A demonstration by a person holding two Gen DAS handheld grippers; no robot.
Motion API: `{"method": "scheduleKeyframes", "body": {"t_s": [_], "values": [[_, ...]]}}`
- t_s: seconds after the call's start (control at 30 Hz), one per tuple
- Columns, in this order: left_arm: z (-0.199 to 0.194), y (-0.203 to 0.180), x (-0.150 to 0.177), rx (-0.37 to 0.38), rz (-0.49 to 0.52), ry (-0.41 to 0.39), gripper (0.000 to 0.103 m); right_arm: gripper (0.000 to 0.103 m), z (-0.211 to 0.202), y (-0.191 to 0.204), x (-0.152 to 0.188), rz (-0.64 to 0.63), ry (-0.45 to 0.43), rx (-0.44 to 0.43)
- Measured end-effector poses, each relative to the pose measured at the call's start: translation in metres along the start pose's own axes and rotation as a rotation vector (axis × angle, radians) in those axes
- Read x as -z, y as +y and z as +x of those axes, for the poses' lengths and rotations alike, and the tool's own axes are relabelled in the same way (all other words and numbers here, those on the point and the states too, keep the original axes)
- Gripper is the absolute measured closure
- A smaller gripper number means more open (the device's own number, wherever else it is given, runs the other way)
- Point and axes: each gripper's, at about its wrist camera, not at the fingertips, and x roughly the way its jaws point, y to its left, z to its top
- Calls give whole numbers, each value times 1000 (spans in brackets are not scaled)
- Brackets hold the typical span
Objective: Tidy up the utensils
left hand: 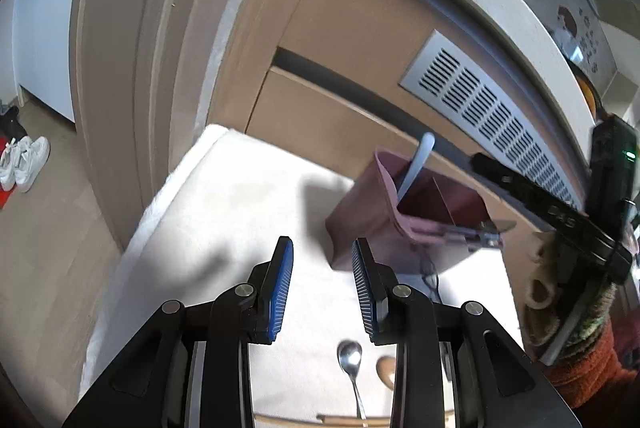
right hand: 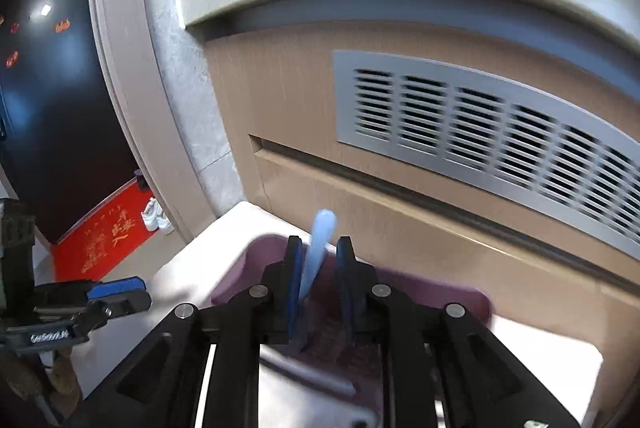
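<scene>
Blue spoon (right hand: 318,252) inside pink holder (left hand: 362,224)

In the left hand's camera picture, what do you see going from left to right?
White shoes → left gripper → metal spoon → pink utensil holder with a light blue utensil in it → right gripper.

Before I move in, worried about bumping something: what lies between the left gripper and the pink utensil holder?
Only bare white tabletop separates the left gripper from the pink utensil holder, seen in the left wrist view.
</scene>
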Motion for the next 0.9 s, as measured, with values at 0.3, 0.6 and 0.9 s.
{"method": "scheduleKeyframes", "body": {"t_s": [0.3,0.6,0.9], "values": [[18,-32,49,-56,78,160,71,78,-32,-10,90,-73,256,26],[14,-52,81,-129,135,246,71,78,9,-19,137,45,344,35],[24,-72,107,-149,238,372,71,78,-15,-4,134,-8,264,36]]}}
